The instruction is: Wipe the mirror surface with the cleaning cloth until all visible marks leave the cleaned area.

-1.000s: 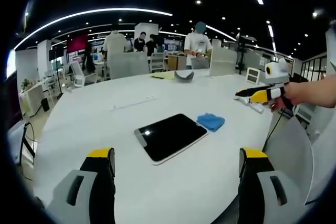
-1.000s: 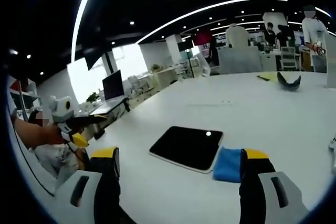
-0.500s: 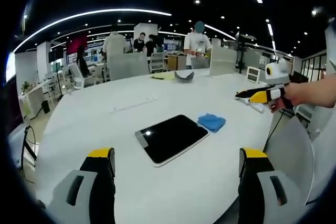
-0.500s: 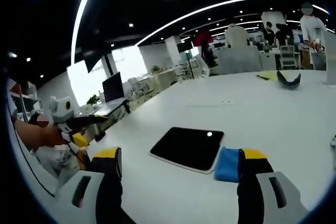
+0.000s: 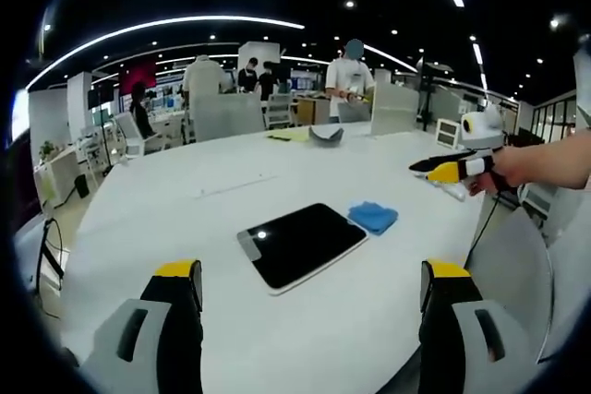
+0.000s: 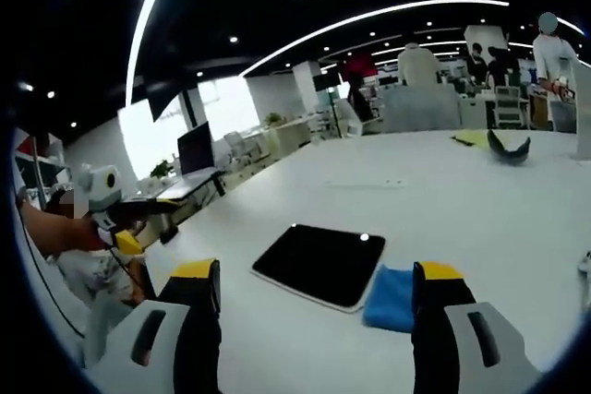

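A dark rectangular mirror (image 5: pixel 300 243) (image 6: pixel 321 264) lies flat on the white table (image 5: pixel 212 219). A folded blue cleaning cloth (image 5: pixel 374 217) (image 6: pixel 391 297) rests beside it, touching or nearly touching its edge. My left gripper (image 5: pixel 312 297) hovers open above the table's near side, short of the mirror, nothing between its jaws. My right gripper (image 6: pixel 314 297) is open too, its right jaw partly covering the cloth in the right gripper view. In the left gripper view the right gripper (image 5: pixel 443 171) is seen at the right, held by a hand. The left gripper (image 6: pixel 138 214) is at the left of the right gripper view.
A dark curved object (image 5: pixel 324 134) (image 6: pixel 508 146) and yellow paper (image 5: pixel 288 135) lie at the table's far side. Several people (image 5: pixel 349 80) stand beyond the table among desks and chairs. A small white item (image 6: pixel 585 265) sits at the table's right edge.
The right gripper view has shifted slightly, with mirror and cloth now a little lower and further left in it. Mirror and cloth have not moved on the table.
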A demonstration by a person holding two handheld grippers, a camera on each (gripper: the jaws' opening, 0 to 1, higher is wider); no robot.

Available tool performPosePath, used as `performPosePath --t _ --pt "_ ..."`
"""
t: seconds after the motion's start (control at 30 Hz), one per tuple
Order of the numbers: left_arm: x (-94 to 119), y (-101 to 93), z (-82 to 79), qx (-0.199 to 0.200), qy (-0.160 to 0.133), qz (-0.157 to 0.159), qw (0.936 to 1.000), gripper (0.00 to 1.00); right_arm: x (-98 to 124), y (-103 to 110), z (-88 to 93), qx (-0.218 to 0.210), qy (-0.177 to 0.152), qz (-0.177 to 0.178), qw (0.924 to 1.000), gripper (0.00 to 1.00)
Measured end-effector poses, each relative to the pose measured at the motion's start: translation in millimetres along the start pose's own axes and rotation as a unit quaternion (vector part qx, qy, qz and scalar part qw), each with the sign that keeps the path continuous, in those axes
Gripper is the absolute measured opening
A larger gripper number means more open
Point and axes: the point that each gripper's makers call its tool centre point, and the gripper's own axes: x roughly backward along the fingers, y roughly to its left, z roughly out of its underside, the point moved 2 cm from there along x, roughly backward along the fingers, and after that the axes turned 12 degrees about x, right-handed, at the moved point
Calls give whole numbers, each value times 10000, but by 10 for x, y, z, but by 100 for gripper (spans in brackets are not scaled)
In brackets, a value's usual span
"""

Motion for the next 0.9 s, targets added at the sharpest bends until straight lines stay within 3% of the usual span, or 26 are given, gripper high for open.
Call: performPosePath --t 0.33,0.57,0.67,0.9 --pt "2 -35 -28 73 -75 -118 9999 99 -96 -292 101 134 158 103 9997 72" --pt "20 -53 20 110 -34 -325 9994 99 -229 -472 92 419 58 93 9991 58" --pt "18 -54 18 154 -45 -395 9991 99 -273 -543 118 609 69 128 9980 47" --pt "13 -175 24 192 -17 -544 9983 99 -480 -724 375 854 350 -31 9957 39"
